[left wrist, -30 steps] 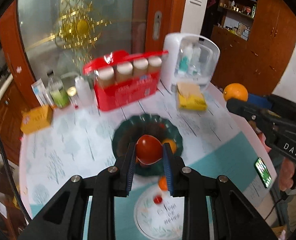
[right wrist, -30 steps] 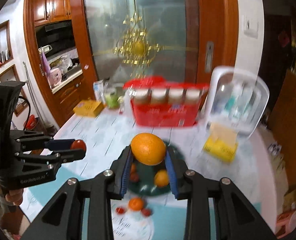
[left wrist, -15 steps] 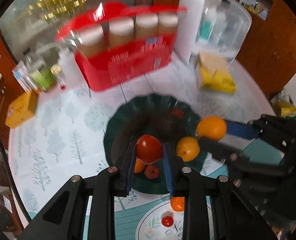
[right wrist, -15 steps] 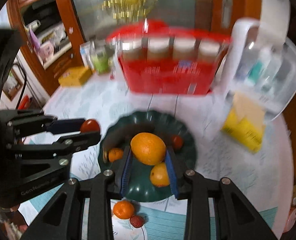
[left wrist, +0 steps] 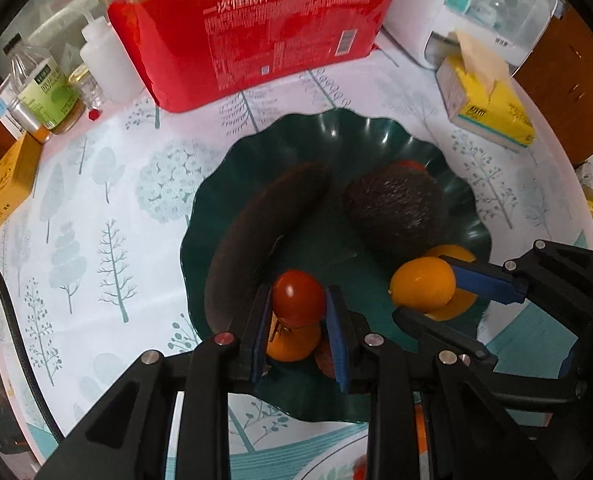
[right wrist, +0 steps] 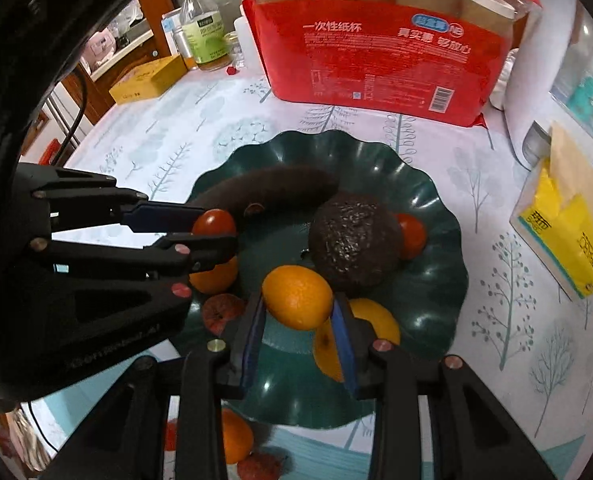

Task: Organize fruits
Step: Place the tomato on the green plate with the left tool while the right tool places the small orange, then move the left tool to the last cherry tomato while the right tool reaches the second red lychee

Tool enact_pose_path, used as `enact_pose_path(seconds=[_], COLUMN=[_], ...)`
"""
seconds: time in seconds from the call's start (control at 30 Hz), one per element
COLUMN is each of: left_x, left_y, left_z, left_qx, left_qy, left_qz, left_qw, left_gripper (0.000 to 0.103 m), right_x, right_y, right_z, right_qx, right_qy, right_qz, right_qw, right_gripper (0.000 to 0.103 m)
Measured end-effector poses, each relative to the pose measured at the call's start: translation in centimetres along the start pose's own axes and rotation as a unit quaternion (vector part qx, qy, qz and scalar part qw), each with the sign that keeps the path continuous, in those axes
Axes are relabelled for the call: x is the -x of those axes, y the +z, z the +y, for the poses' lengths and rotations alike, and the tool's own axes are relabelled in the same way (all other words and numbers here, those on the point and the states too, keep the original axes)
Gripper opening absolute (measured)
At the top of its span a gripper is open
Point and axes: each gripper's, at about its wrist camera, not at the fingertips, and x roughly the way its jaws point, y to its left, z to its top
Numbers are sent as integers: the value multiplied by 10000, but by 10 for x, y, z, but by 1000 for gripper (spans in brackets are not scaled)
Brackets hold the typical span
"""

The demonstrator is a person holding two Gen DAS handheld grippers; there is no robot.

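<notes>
A dark green scalloped bowl (left wrist: 376, 132) (right wrist: 428, 184) holds a dark banana (left wrist: 264, 208) (right wrist: 272, 188), an avocado (left wrist: 392, 204) (right wrist: 352, 240), a red tomato (right wrist: 412, 230) and oranges (right wrist: 212, 278). My left gripper (left wrist: 298, 300) (right wrist: 212, 232) is shut on a red tomato (left wrist: 298, 298) (right wrist: 214, 222) just above the bowl's near left side. My right gripper (right wrist: 298, 300) (left wrist: 424, 292) is shut on an orange (right wrist: 296, 296) (left wrist: 422, 288) low over the bowl's near right side, beside another orange (right wrist: 376, 320).
A red pack of paper cups (left wrist: 256, 32) (right wrist: 376, 56) stands behind the bowl. A yellow tissue box (left wrist: 488, 108) (right wrist: 564, 220) and white dispenser (left wrist: 476, 8) are at the right. Bottles (left wrist: 52, 88) and a yellow box (left wrist: 8, 180) stand left. An orange (right wrist: 236, 440) and lychee (right wrist: 260, 468) lie near.
Both grippers have dropped and moved forward with their fruit, from high above the table to just over the bowl. Each still grips its fruit.
</notes>
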Motion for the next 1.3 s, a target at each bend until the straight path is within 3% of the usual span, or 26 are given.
enact_pose_path(seconds=[0.33, 0.43, 0.77, 0.93, 1.3], left_x=[0, 7, 36, 58, 109], left_y=[-5, -9, -26, -33, -54], left_z=[11, 12, 9, 8, -2], left_qx=[131, 179, 201, 274, 271], left_qy=[39, 21, 80, 74, -75], left_qz=[-110, -166, -369, -487, -757], left_qw=[9998, 9997, 9991, 9984, 9967], left_gripper=[56, 62, 66, 82, 83], right_x=[-2, 3, 26, 43, 89], right_y=[2, 1, -11, -17, -33], right_z=[-4, -4, 5, 12, 21], right_qx=[31, 9, -38, -85, -260], right_qy=[72, 53, 52, 9, -89], right_qz=[-47, -123, -311, -405, -628], right_qw=[10000, 9999, 9995, 9991, 9976], right_gripper=[39, 48, 50, 50, 50])
